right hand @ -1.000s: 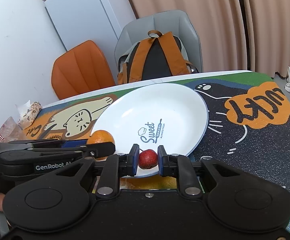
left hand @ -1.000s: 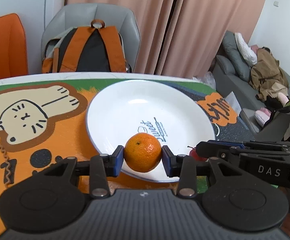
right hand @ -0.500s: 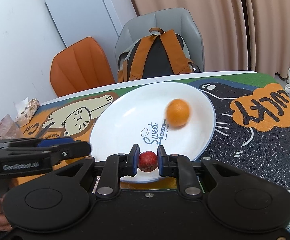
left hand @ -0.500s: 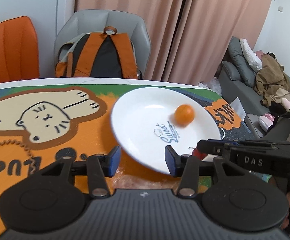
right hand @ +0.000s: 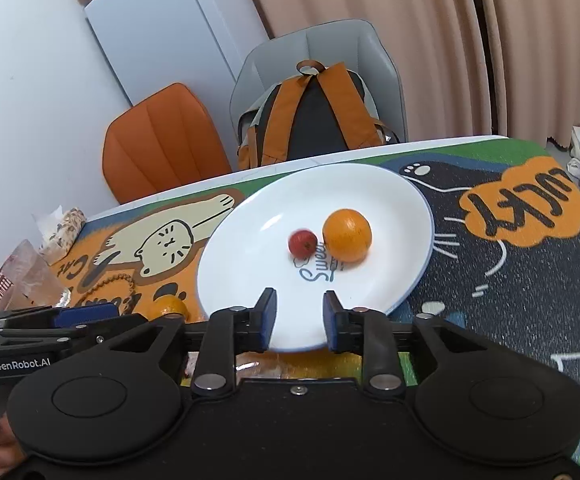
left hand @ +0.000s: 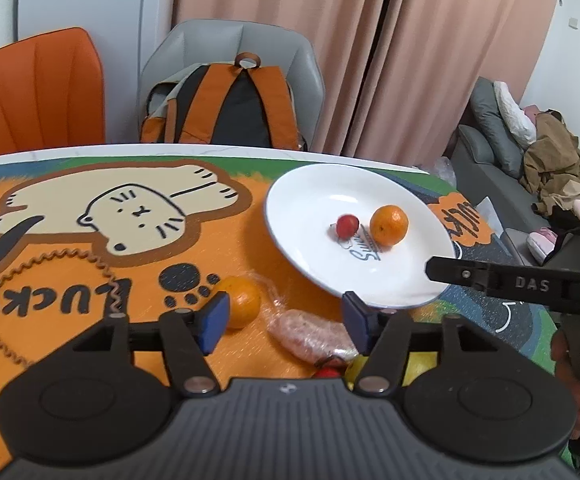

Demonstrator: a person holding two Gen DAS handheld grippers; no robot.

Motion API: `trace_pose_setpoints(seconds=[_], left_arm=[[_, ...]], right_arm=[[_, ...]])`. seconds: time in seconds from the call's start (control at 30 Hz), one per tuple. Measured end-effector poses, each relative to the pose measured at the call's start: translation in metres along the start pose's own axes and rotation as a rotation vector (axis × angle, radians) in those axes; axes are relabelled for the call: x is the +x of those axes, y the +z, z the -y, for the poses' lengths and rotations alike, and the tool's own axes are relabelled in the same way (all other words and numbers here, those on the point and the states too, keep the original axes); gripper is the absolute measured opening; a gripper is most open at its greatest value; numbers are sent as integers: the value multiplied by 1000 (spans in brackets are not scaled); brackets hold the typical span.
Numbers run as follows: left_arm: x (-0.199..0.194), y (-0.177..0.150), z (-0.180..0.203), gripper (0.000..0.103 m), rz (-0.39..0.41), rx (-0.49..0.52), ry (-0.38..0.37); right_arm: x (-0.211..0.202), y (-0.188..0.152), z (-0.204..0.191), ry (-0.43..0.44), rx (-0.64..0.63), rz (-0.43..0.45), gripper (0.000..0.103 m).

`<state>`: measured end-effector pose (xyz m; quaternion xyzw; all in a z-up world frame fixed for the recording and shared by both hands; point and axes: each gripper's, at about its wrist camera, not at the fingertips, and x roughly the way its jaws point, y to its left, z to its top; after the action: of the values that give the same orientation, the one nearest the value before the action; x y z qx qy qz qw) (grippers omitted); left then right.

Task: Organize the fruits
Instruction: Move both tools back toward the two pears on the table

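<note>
Cartoon-cat printed tablecloth under your round white ceramic plate, round orange mandarin and small red fruit side by side in it, your left gripper and right gripper both just opening, jaws spread, nothing between them, second mandarin beside the plate.

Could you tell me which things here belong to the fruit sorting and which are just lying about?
Belonging: white plate, orange and small red fruit on it, second orange on the mat.

Lying about: backpack, orange chair, grey chair.
</note>
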<state>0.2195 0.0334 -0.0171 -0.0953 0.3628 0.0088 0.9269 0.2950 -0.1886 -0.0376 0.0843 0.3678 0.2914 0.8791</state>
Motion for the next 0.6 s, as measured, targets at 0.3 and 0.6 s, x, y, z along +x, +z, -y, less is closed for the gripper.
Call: trace_pose_setpoints(seconds=[0.3, 0.6], left_arm=[[-21, -4, 2, 84, 19, 12, 7], [-40, -16, -6, 87, 21, 5, 21]], right_arm=[[-34, -5, -9, -11, -22, 113, 103], [-57, -10, -11, -90, 1, 205, 103]])
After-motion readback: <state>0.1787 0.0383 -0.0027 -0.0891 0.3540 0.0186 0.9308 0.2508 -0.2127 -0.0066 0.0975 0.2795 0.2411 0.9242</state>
